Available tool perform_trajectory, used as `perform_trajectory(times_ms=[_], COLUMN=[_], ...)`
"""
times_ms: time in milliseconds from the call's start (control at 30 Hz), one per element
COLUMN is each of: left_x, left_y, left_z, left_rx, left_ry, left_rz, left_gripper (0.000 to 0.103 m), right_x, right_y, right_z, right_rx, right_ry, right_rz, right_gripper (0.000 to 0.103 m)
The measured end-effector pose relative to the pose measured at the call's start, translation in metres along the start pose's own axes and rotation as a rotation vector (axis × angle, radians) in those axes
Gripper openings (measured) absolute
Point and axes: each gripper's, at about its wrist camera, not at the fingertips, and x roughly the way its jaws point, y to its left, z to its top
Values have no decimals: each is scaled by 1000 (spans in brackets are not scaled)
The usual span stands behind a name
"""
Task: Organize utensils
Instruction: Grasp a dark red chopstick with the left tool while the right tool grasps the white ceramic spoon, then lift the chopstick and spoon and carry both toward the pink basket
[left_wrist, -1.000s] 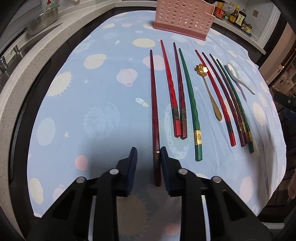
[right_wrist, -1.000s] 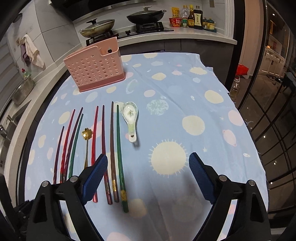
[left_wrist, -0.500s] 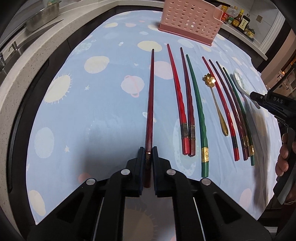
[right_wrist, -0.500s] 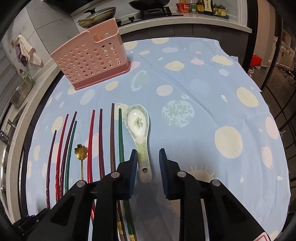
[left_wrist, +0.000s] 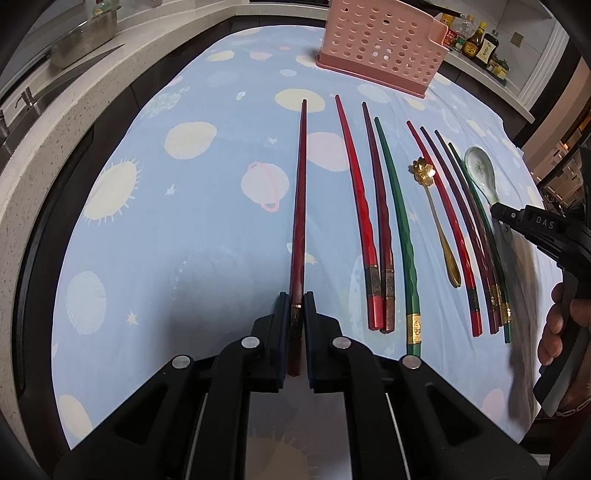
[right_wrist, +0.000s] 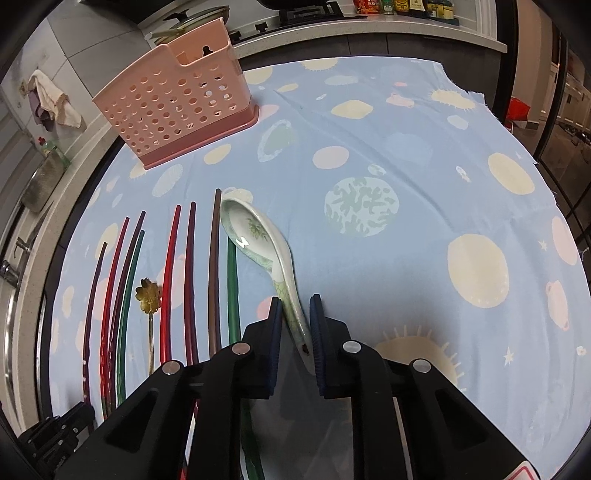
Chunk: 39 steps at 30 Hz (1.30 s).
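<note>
My left gripper (left_wrist: 296, 306) is shut on the thick end of a dark red chopstick (left_wrist: 300, 206), which points away toward the pink perforated utensil holder (left_wrist: 384, 48). My right gripper (right_wrist: 295, 300) has its jaws closing on the handle of a white ceramic spoon (right_wrist: 255, 232); the handle runs slantwise between the pads and touches both. In the left wrist view the right gripper (left_wrist: 504, 218) sits over the ceramic spoon (left_wrist: 479, 168) at the right. The pink holder (right_wrist: 177, 107) stands at the back left in the right wrist view.
Several red, maroon and green chopsticks (left_wrist: 397, 206) lie in a row on the blue patterned cloth (left_wrist: 184, 229), with a gold flower spoon (left_wrist: 424, 173) among them. A hand (left_wrist: 557, 325) holds the right gripper. Counters, a sink and bottles ring the table.
The left jaws closed on the dark red chopstick. The right gripper came down over the ceramic spoon and its wide-open jaws closed around the handle, turning the spoon slightly.
</note>
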Motion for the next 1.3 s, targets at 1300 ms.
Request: perform_trajectory(times_ms=[1300], left_x=[-172], left_y=[17], left_z=[96], left_rx=[-25], left_ry=[-485], left_rz=[-25], left_gripper=[7], right_x=[-141], right_y=[22], right_z=[36], right_rx=[-48], right_ry=[-250], right_rz=[73], right_gripper=[6])
